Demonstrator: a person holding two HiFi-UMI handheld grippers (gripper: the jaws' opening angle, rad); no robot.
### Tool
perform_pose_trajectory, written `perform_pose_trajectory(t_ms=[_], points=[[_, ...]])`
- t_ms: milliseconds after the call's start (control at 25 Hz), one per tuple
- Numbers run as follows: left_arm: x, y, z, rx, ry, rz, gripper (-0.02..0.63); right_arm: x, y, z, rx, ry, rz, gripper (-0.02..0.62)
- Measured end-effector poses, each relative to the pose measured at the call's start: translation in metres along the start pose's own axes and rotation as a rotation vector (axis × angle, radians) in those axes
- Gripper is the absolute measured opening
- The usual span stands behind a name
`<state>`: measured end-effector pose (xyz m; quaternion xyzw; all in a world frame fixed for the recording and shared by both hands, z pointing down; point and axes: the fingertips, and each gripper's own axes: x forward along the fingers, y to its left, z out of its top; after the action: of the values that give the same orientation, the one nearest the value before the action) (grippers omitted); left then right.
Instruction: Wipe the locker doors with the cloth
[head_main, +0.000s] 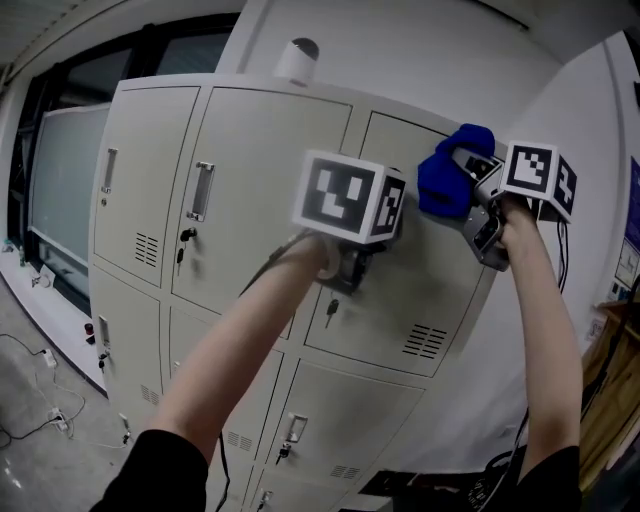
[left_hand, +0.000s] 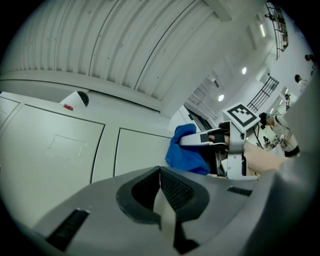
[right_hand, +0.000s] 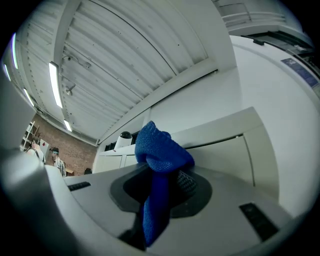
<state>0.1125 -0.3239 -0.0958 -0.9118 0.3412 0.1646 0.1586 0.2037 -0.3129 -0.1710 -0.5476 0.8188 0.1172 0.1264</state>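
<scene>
A bank of cream locker doors (head_main: 250, 180) fills the head view. My right gripper (head_main: 468, 192) is raised to the upper right door (head_main: 430, 290) and is shut on a blue cloth (head_main: 452, 170), bunched against the door's top edge. In the right gripper view the cloth (right_hand: 159, 150) bulges out over the jaws and hangs down between them. My left gripper (head_main: 348, 268) is held against the same door lower down, under its marker cube, jaws shut with nothing in them (left_hand: 161, 175). The left gripper view shows the cloth (left_hand: 186, 150) and the right gripper beside it.
A white dome-topped device (head_main: 297, 60) stands on the lockers. Door handles (head_main: 201, 190) and keys (head_main: 330, 312) stick out of the doors. Cables (head_main: 40, 415) lie on the floor at the left by a window. A white wall (head_main: 560, 110) rises at the right.
</scene>
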Motion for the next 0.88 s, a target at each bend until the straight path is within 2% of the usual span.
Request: perform_pose_trajectory(t_ms=[520,880], points=[[0.015,-0.031,-0.006,-0.022,0.003,-0.060,0.009,-0.047,-0.064,0.018,0.034,-0.035,-0.130,0.075],[0.016,-0.033,-0.009,-0.022,0.000,-0.073,0.009,-0.064,-0.088,0.026,0.043,-0.057,-0.181,0.075]])
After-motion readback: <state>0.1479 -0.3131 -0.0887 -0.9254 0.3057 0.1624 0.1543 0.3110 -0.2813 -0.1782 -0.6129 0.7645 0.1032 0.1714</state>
